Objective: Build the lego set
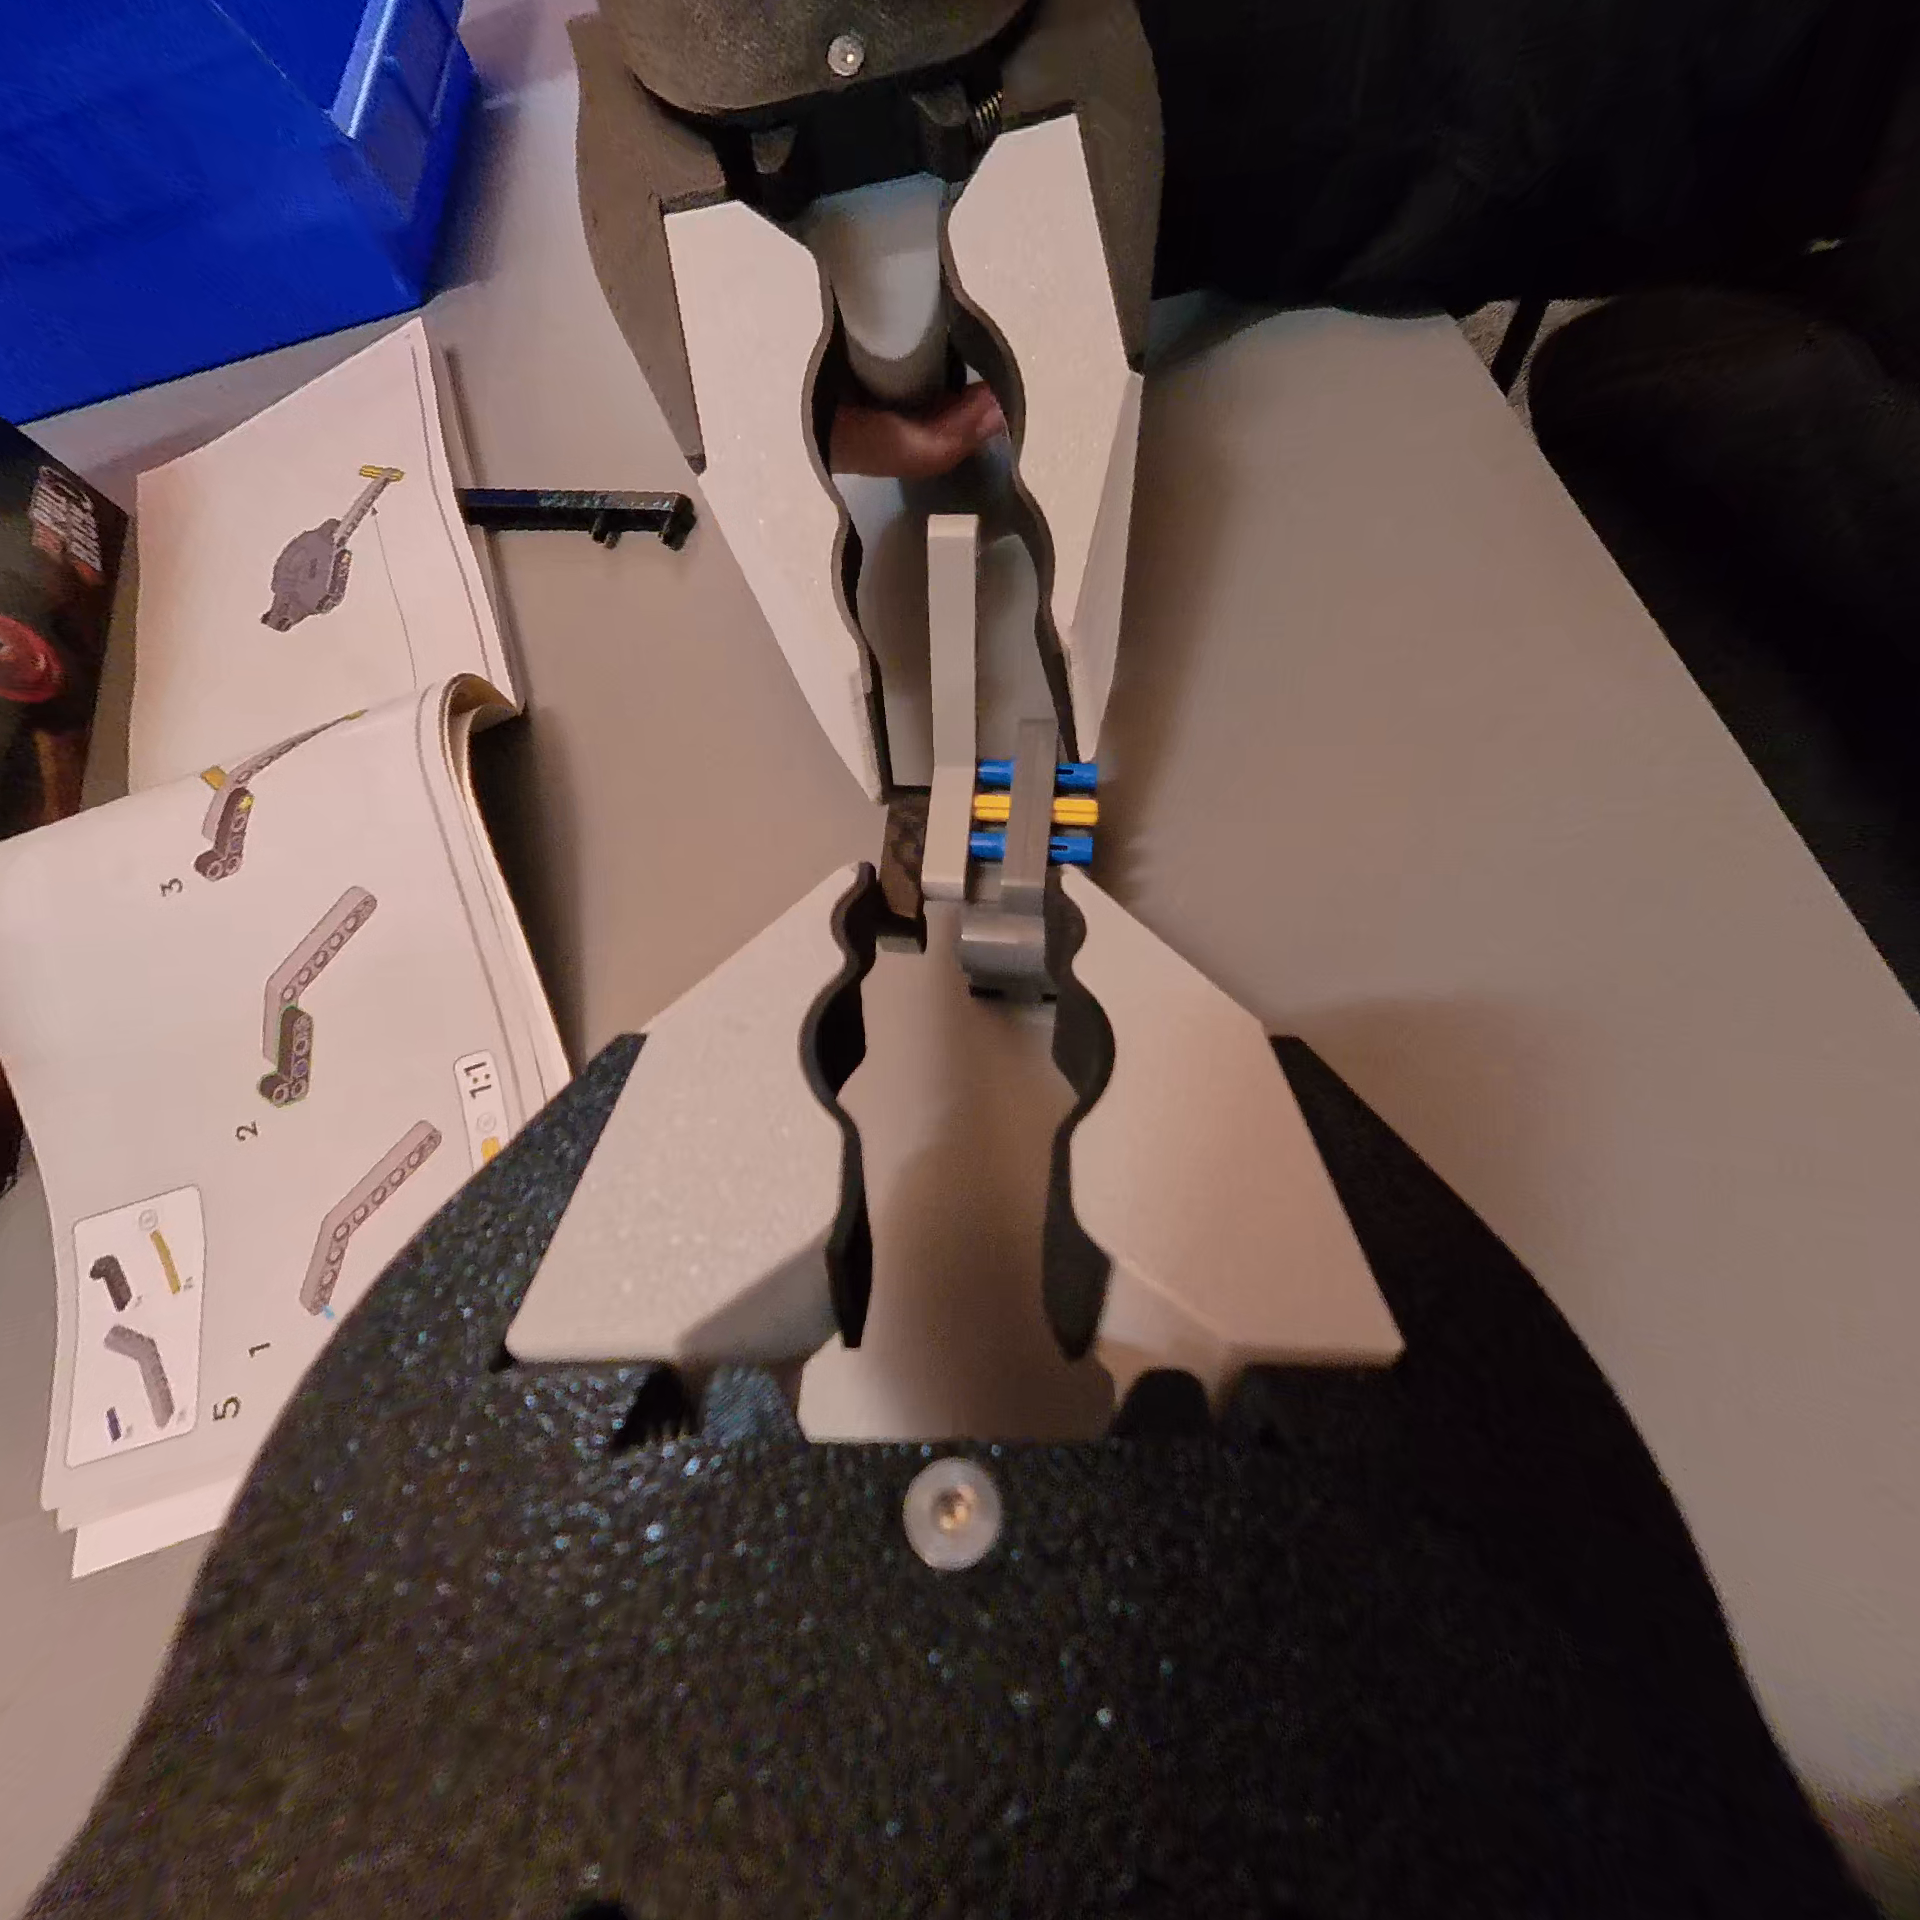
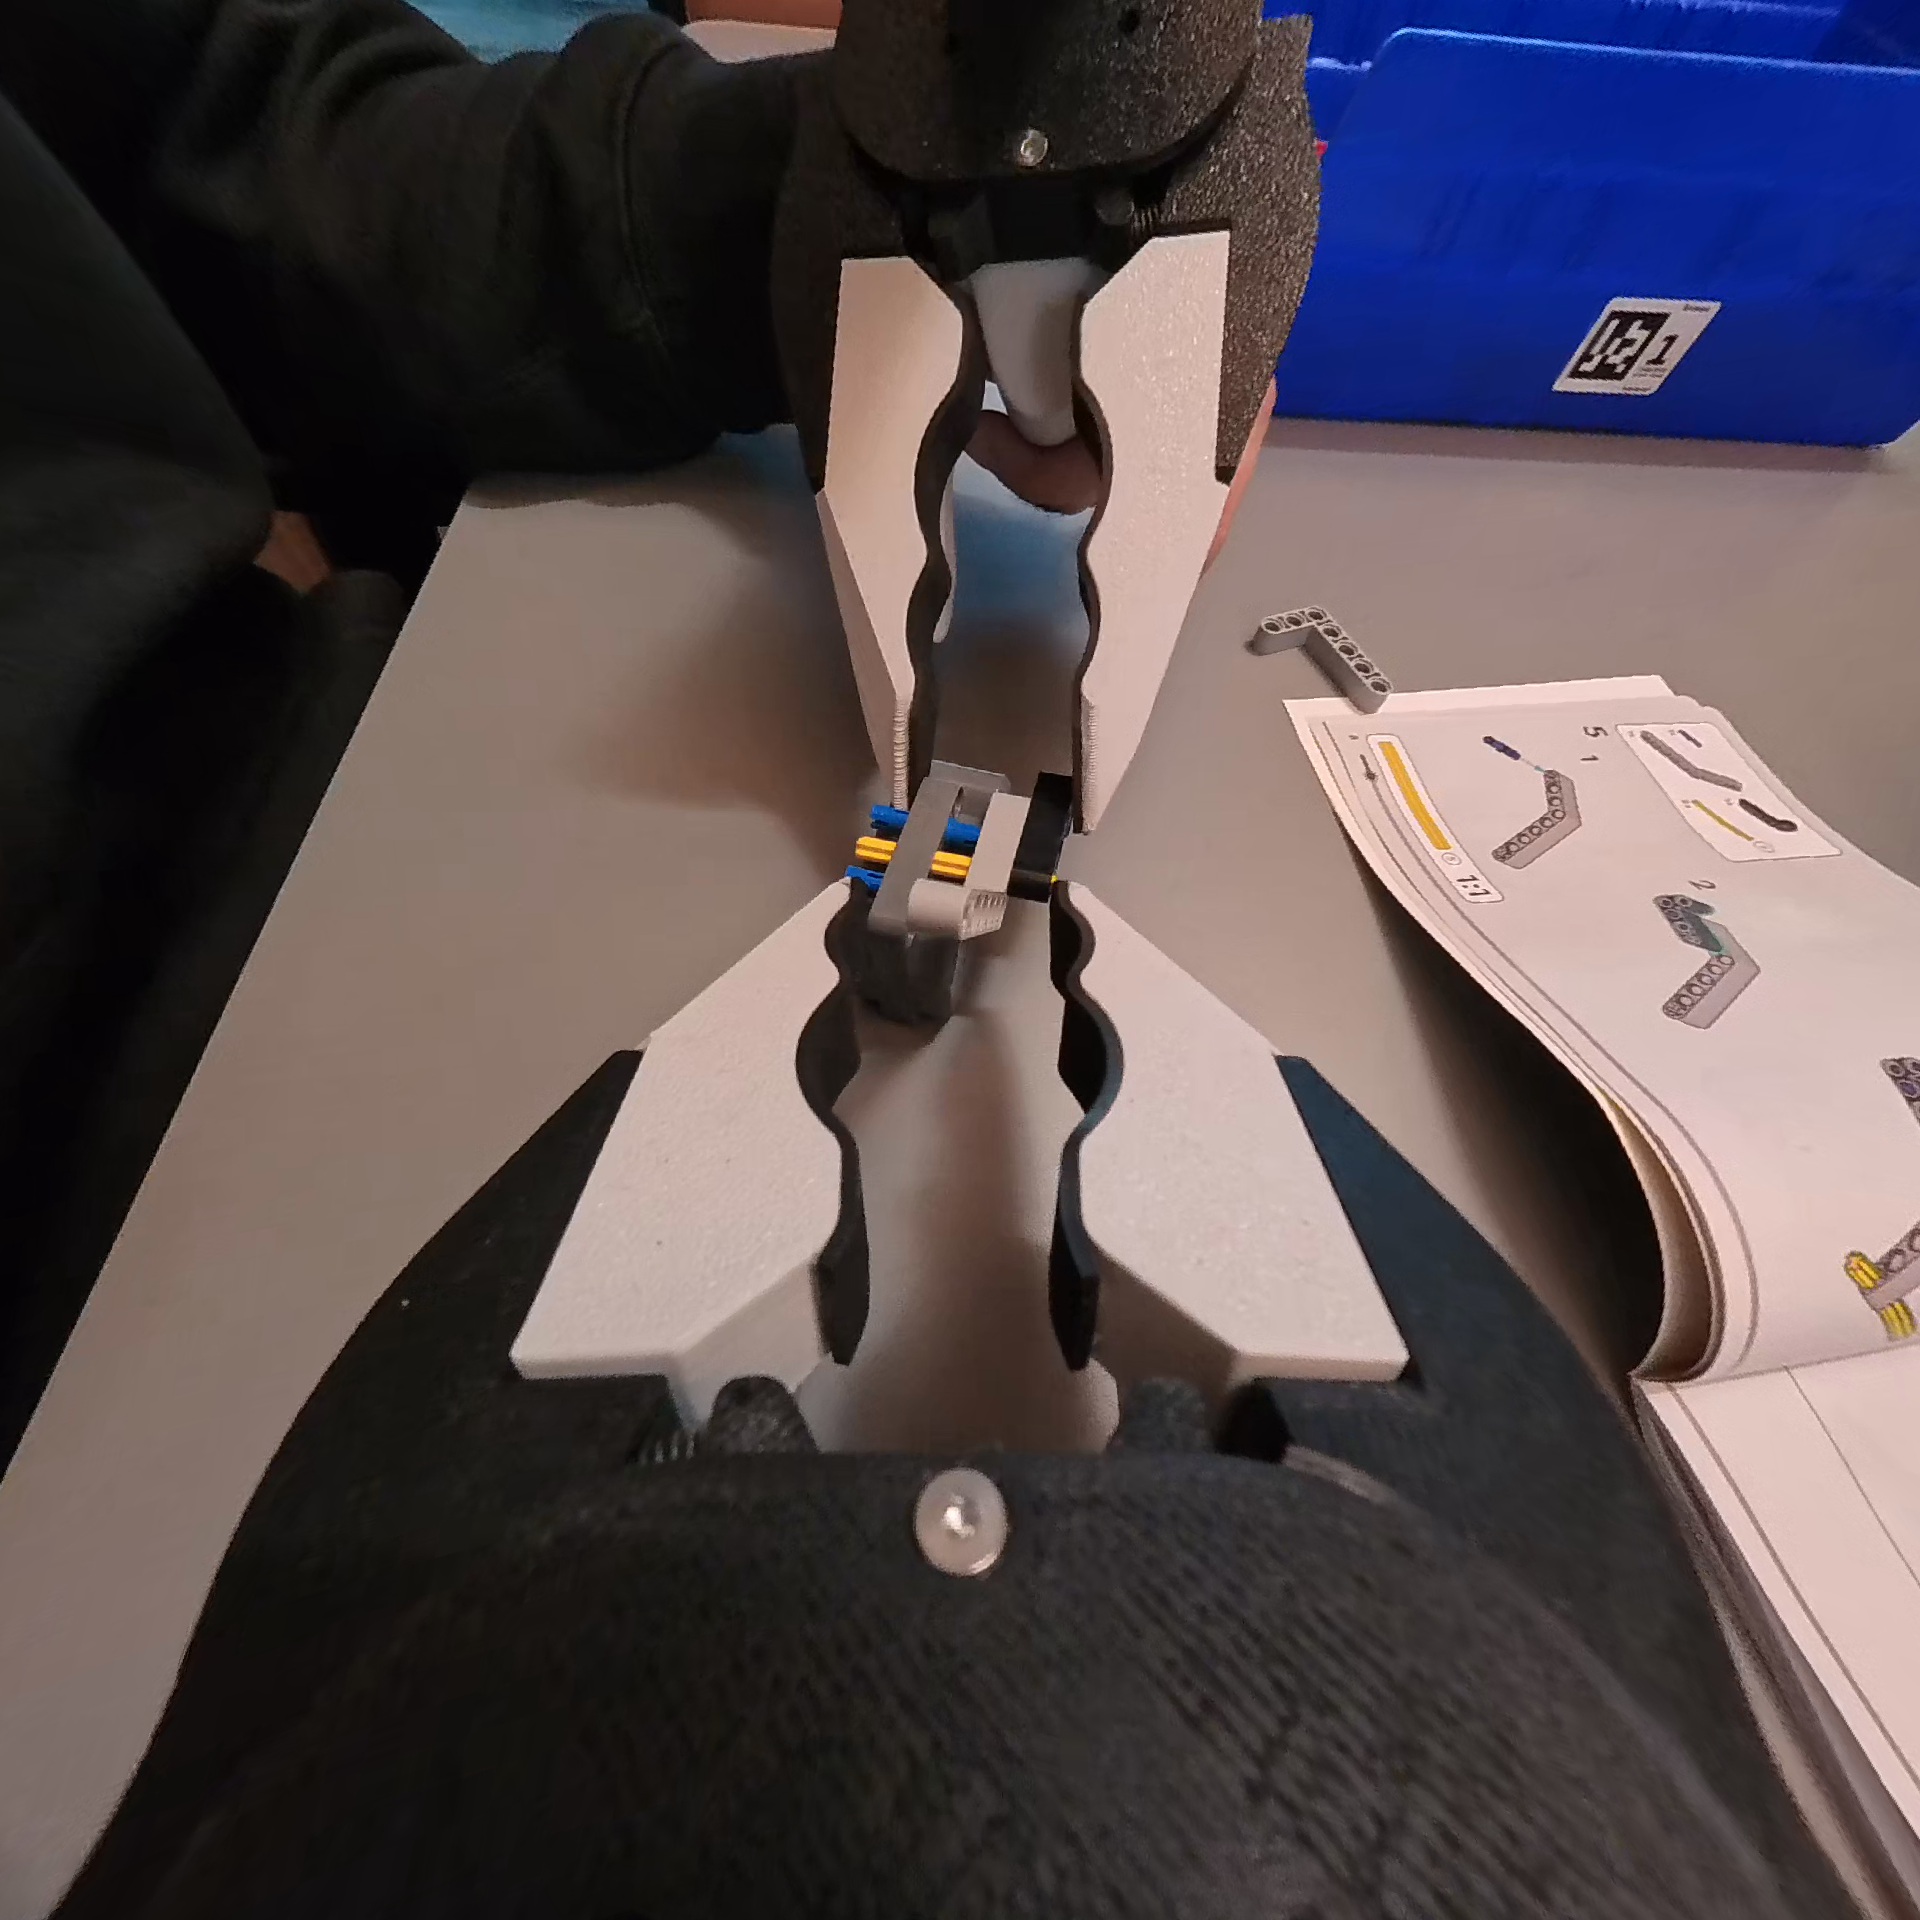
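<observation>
A small lego assembly point(image 1: 951, 831) of grey beams joined by blue and yellow pins, with a black piece on one side, is held just above the grey table point(image 1: 1351, 727). My left gripper point(image 1: 966, 904) is shut on its near end. My right gripper point(image 1: 982, 779) comes from the far side and closes on the other end. In the right wrist view the assembly point(image 2: 935, 862) sits between my right gripper point(image 2: 951, 914) below and my left gripper point(image 2: 997, 790) above. The two grippers meet tip to tip.
An open instruction booklet point(image 1: 260, 1039) point(image 2: 1558, 935) lies beside the grippers. A black long lego part point(image 1: 582, 509) and a grey L-shaped beam point(image 2: 1325, 655) lie loose on the table. A blue bin point(image 1: 208, 156) point(image 2: 1558, 208) stands behind. A dark sleeve point(image 2: 416, 260) is near the table edge. The tips of both grippers are at nearly the same place.
</observation>
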`<state>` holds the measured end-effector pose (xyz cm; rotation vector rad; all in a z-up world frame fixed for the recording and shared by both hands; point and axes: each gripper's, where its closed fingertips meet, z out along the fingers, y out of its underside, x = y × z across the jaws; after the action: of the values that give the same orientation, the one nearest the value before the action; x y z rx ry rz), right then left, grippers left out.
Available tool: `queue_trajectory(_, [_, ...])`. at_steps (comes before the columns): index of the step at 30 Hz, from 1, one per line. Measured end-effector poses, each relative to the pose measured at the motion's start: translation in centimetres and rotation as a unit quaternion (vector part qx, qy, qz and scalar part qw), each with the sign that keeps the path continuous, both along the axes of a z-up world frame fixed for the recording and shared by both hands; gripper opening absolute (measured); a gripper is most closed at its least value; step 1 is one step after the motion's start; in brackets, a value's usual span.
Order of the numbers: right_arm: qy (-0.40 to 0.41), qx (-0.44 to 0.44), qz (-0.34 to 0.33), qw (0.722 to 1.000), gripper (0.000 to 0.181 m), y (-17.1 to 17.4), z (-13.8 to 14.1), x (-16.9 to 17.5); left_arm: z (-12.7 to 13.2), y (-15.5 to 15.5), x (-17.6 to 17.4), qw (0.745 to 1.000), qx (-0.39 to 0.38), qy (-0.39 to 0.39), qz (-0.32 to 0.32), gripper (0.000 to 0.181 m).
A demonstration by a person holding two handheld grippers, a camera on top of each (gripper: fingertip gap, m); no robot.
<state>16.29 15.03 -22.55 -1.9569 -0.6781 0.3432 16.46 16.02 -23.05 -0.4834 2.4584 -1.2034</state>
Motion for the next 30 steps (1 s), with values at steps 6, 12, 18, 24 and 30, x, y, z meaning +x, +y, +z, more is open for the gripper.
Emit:
queue_trajectory(6, [0.004,-0.003,0.001,1.000,0.033,0.00,-0.03,-0.01,-0.02,0.04,0.04,1.000,-0.004,0.007,0.006,0.029])
queue_trajectory(12, [0.004,-0.003,0.003,1.000,0.032,-0.04,-0.01,-0.10,-0.04,-0.06,-0.18,1.000,0.011,0.002,-0.003,0.029])
queue_trajectory(18, [0.000,0.000,0.006,1.000,0.032,-0.08,0.00,-0.22,-0.04,-0.15,-0.27,1.000,0.014,0.001,-0.008,0.026])
queue_trajectory(24, [0.009,-0.007,0.004,1.000,0.032,-0.07,-0.02,-0.17,-0.06,-0.17,-0.24,1.000,0.005,0.005,-0.004,0.027])
queue_trajectory(30, [-0.007,0.008,-0.003,1.000,0.032,-0.04,0.07,-0.13,-0.07,-0.12,-0.25,1.000,-0.001,0.009,-0.001,0.027])
